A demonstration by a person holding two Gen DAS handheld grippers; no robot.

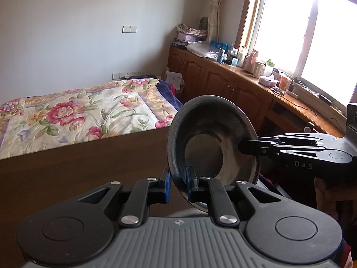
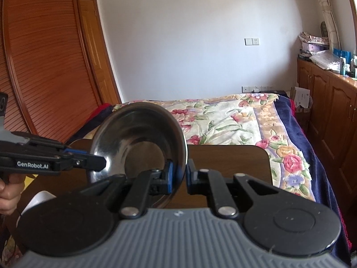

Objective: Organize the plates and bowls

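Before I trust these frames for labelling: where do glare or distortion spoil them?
Left wrist view: the window is blown out white, its frame bowed by the fisheye. Right wrist view: evenly lit; the louvred wooden door curves, and the round steel bowl shows small highlights.

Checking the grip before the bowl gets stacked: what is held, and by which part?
One metal bowl, tilted: left gripper and right gripper clamp opposite sides of its rim.

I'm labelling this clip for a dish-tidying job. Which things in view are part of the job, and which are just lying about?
Part of the job:
round stainless-steel bowl, held tilted
left hand-held gripper, shut on its rim
right hand-held gripper, shut on the opposite rim

Lying about:
floral quilted bedspread
bottles and boxes on the wooden window counter
louvred wooden door
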